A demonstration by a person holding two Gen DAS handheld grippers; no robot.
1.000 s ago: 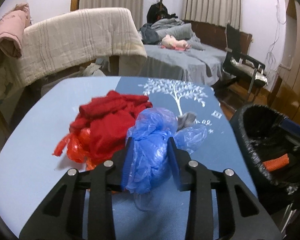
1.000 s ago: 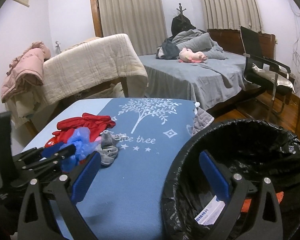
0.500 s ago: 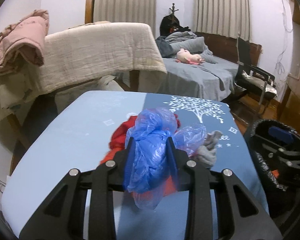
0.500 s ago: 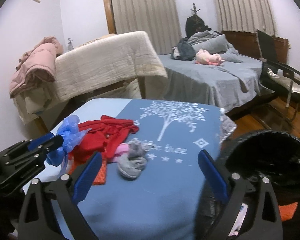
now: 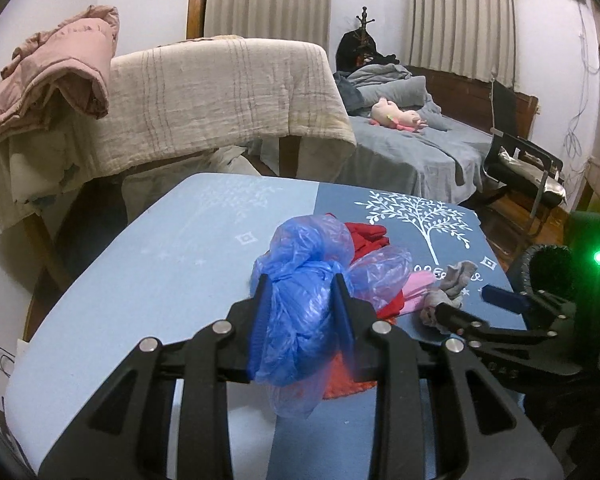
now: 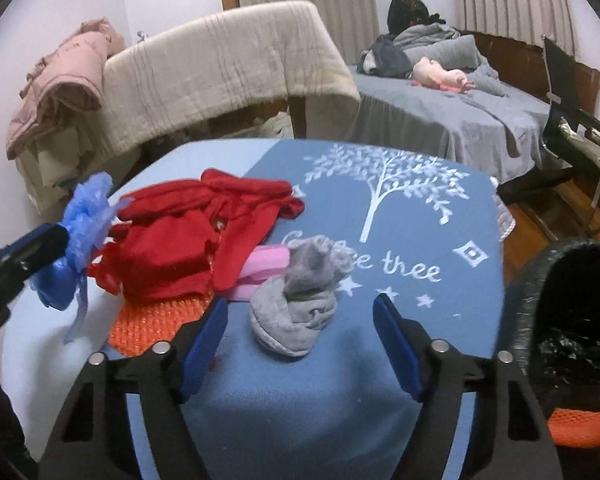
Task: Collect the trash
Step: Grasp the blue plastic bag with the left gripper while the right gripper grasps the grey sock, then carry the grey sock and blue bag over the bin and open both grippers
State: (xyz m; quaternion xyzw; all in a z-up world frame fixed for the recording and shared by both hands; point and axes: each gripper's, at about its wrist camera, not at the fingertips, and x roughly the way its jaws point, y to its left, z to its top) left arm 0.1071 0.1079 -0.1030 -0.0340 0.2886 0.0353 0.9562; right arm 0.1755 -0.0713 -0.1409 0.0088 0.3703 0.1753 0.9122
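Note:
My left gripper (image 5: 300, 284) is shut on a crumpled blue plastic bag (image 5: 300, 276) and holds it above the blue table (image 5: 148, 272); the bag also shows in the right wrist view (image 6: 80, 236). My right gripper (image 6: 300, 316) is open, its jaws on either side of a grey balled sock (image 6: 300, 300) on the table. A red cloth (image 6: 188, 236), a pink item (image 6: 260, 268) and an orange knit piece (image 6: 152, 320) lie left of the sock. A black-lined trash bin (image 6: 564, 320) stands at the table's right edge.
A beige blanket over a frame (image 5: 220, 100) and a pink jacket (image 5: 52, 72) stand behind the table. A grey bed (image 6: 440, 112) with a pink plush toy (image 6: 440, 74) and a black chair (image 5: 528, 160) are at the back right.
My left gripper has lifted the blue bag up and back from the pile. My right gripper has moved from over the bin leftward to the grey sock.

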